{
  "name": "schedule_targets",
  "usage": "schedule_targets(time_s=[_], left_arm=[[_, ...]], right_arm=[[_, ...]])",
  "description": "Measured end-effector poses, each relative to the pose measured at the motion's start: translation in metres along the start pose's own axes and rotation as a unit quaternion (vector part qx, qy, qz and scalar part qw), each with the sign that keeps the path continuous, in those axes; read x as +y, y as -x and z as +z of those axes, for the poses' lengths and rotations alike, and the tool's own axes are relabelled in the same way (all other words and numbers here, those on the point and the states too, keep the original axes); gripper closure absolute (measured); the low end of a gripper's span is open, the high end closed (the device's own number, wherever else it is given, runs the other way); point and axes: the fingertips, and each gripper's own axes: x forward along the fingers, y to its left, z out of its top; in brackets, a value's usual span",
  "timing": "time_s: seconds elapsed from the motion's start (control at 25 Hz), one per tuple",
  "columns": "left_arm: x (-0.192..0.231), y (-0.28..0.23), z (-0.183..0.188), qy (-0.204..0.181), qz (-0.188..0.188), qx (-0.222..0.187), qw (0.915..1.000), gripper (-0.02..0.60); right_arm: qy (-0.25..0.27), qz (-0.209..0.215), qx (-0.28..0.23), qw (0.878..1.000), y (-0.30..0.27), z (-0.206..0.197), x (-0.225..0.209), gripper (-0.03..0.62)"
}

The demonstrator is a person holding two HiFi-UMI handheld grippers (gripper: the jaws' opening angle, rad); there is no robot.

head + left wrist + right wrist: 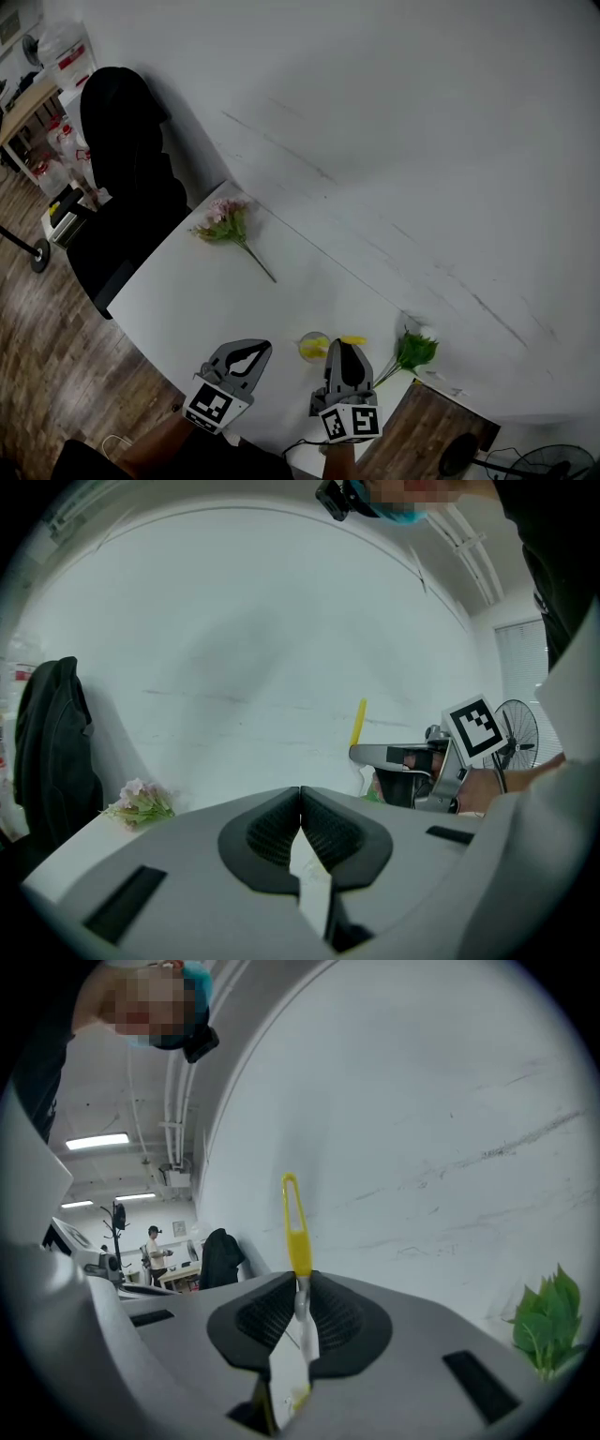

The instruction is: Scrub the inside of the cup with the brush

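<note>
Left gripper (246,354) hangs nearest, jaws pressed together on nothing. Between the 2 grippers the cup (312,347) stands on the white table (187,291) — clear, probably light and easy to tip, so best steadied by its wall. Right gripper (343,352) pinches the brush (298,1232) by its thin yellow handle — springy, likely to twist. Pink flowers (223,223) lie well apart, a green sprig (412,352) just beside; neither blocks the cup.
</note>
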Motion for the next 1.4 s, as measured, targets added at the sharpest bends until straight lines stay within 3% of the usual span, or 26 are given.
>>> schedule_targets(time_s=[0.52,1.16,1.4], left_arm=[[-0.013,0.010,0.000,-0.009,-0.040,-0.002,0.9991,0.557],[-0.012,0.007,-0.017,-0.013,-0.063,0.011,0.9979,0.557],[-0.015,0.007,-0.021,-0.012,-0.069,0.012,0.9975,0.557]], right_arm=[[0.001,-0.050,-0.006,0.999,0.041,-0.004,0.005,0.531],[0.026,-0.087,0.031,0.995,0.041,-0.052,0.003,0.533],[0.027,-0.095,0.037,0.994,0.041,-0.053,0.001,0.533]])
